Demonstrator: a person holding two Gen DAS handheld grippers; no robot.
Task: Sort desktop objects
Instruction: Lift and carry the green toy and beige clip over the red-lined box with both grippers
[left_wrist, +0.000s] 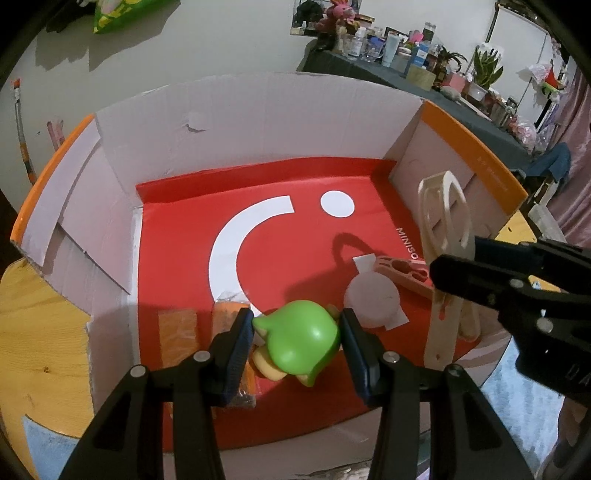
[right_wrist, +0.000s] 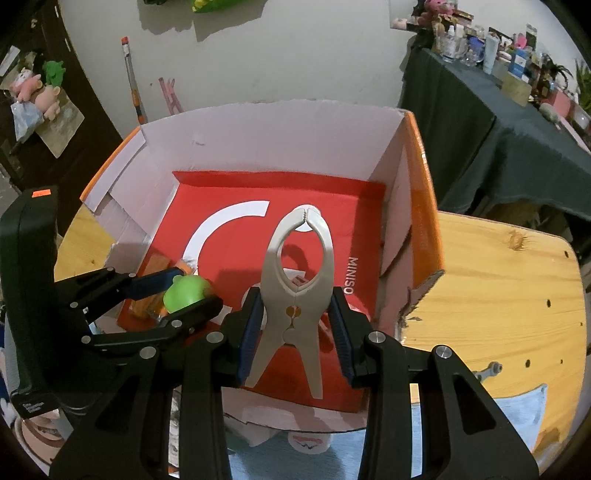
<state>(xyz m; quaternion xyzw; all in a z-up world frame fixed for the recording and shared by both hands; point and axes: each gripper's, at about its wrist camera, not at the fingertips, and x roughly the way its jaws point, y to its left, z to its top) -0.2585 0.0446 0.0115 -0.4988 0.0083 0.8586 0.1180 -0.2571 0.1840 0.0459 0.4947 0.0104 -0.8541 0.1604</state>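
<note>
In the left wrist view my left gripper (left_wrist: 297, 332) is shut on a green rounded toy figure (left_wrist: 301, 339) with a yellow base, its blue pads pressing on both sides. The toy hangs just above the red floor of an open cardboard box (left_wrist: 258, 118). My right gripper (right_wrist: 295, 321) is shut on a large cream spring clamp (right_wrist: 299, 280), whose toothed jaws point away over the box. From the left wrist view the right gripper (left_wrist: 448, 280) and its clamp (left_wrist: 448, 229) are at the right. The right wrist view shows the left gripper (right_wrist: 184, 295) with the toy (right_wrist: 186, 295) at the left.
On the red box floor (left_wrist: 295, 229) lie a pink clip (left_wrist: 402, 271), a white round disc (left_wrist: 373, 299) and two orange packets (left_wrist: 177, 328). The box has orange-edged flaps (right_wrist: 421, 206) and stands on a wooden table (right_wrist: 498, 295). A cluttered dark-draped table (right_wrist: 498, 122) stands behind.
</note>
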